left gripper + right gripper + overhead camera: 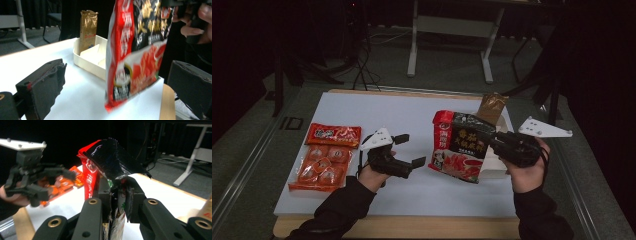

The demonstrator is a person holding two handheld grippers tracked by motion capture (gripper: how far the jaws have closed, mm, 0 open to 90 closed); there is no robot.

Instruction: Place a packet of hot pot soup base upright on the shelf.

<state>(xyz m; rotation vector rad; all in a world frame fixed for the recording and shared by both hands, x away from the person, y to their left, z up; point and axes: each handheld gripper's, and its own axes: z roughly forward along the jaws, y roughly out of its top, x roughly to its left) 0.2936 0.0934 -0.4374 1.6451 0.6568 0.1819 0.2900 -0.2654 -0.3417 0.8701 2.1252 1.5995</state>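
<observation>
Red-and-black soup-base bag (460,146) hangs upright over the white board (377,112), lower edge just off the surface, its upper side edge pinched flat between the pads of the right gripper (492,140) — jaws nearly together on the film, bag top curling over them in the right gripper view (110,157). Behind the bag stands a shallow white tray (494,167) with a brown packet (492,107) upright at its far end. Left of the bag, well clear of it, the left gripper (410,149) holds nothing — jaws spread wide, bag (135,50) ahead of them and untouched. Farther left of the bag lie an orange six-pack tray (322,167) and a red sachet (333,135), touching each other
</observation>
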